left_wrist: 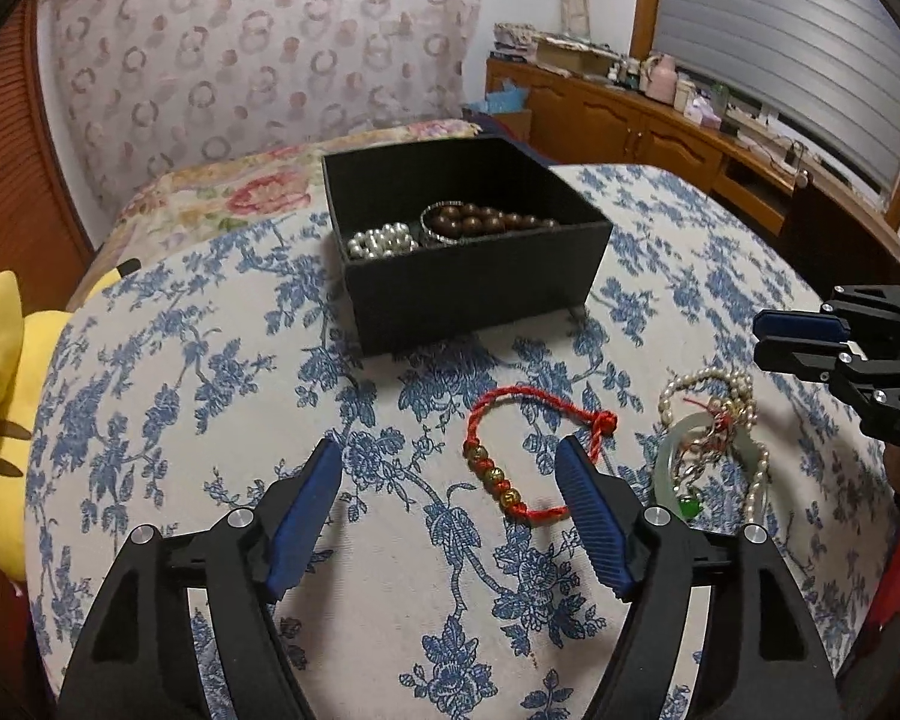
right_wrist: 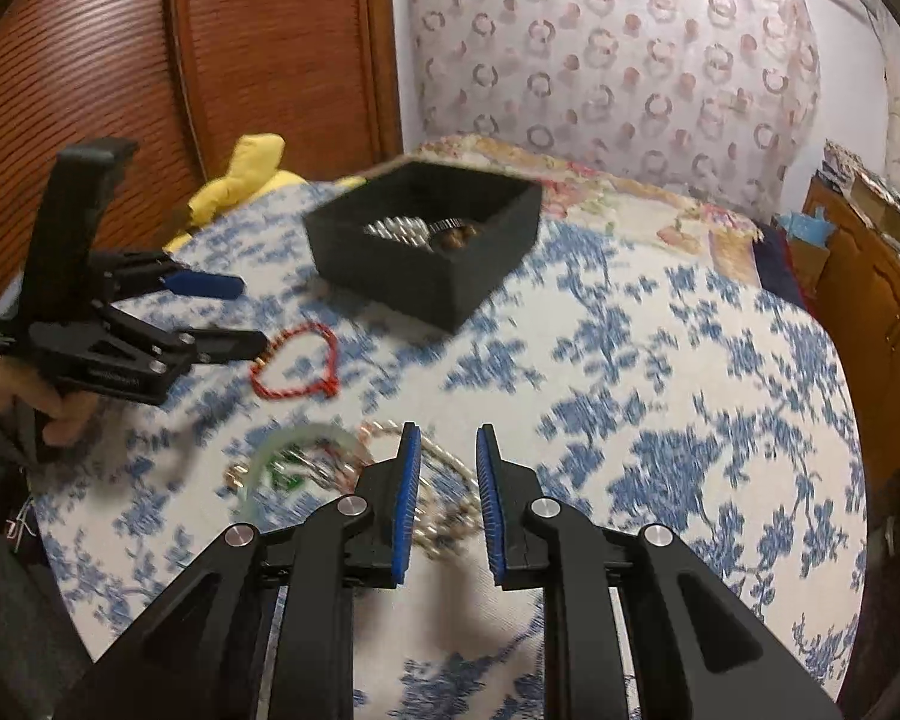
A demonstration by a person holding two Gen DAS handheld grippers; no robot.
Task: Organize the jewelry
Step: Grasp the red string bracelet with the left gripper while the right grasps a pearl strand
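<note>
A blue-flowered cloth (left_wrist: 210, 360) carries the black box (left_wrist: 474, 288) with beads inside. Left gripper (left_wrist: 450, 462) gapes wide and empty over the red bracelet (left_wrist: 510, 456). Right gripper (right_wrist: 448, 450), narrowly parted, seems empty beside the blurred pearl tangle (right_wrist: 330, 468).

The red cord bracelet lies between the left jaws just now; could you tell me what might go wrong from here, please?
1. The red cord bracelet lies flat on the soft floral cloth, so the open left gripper may pinch fabric along with the cord.
2. The pearl strand, jade bangle and chain are tangled; lifting one may drag the others.
3. The right gripper view is motion-blurred, so a grasp there may miss.
</note>
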